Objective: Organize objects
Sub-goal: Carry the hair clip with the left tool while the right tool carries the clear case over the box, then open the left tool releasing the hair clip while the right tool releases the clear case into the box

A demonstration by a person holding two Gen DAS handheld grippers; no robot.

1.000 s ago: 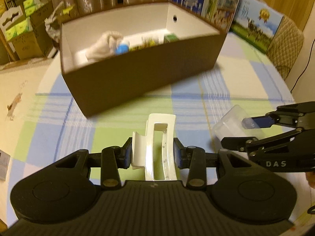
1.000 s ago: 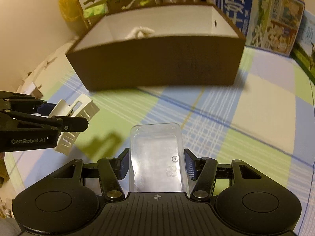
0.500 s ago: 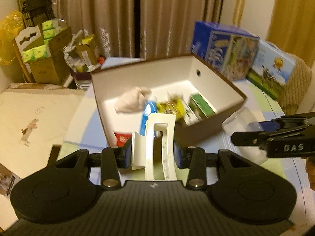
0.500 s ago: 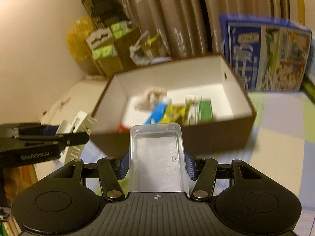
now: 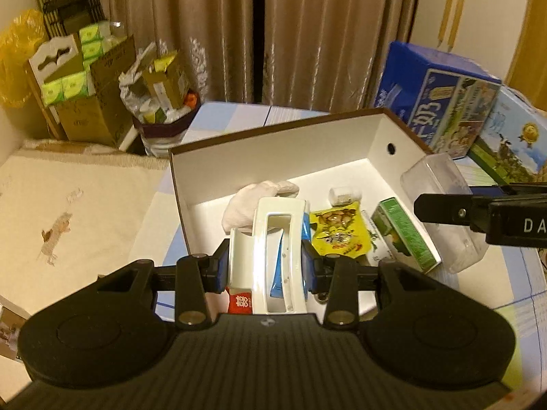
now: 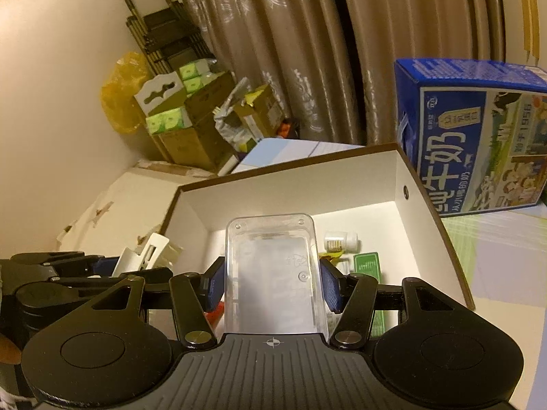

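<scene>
Brown curtains (image 5: 307,30) hang behind the table, and the brown cardboard box (image 5: 273,157) with its white inside serves as the landmark throughout.

From the left wrist view, the left gripper (image 5: 265,266) pinches a white hair claw clip (image 5: 273,239) between its blue pads and holds it above the near edge of the box, over the left half of the interior. Already lying in the box are a pale crumpled cloth (image 5: 249,198) toward the left wall, a yellow snack packet (image 5: 338,232) in the middle, a green carton (image 5: 403,235) to the right, and a small white bottle (image 5: 343,194) nearer the far wall. At the box's right wall the right gripper (image 5: 478,210) carries a clear plastic case (image 5: 441,201).

From the right wrist view, the right gripper (image 6: 273,287) is clamped on that clear plastic case (image 6: 273,270), poised over the near edge of the box (image 6: 307,184) and aimed at its middle. The left gripper (image 6: 112,273) with the white clip (image 6: 147,253) sits by the box's left side.

Both items look ready to drop. A good release would probably mean lowering each well inside the walls first, setting the clip on the free floor between cloth and packet, and the case in the bare patch near the far right corner, so neither tips onto the bottle or bounces out.
</scene>
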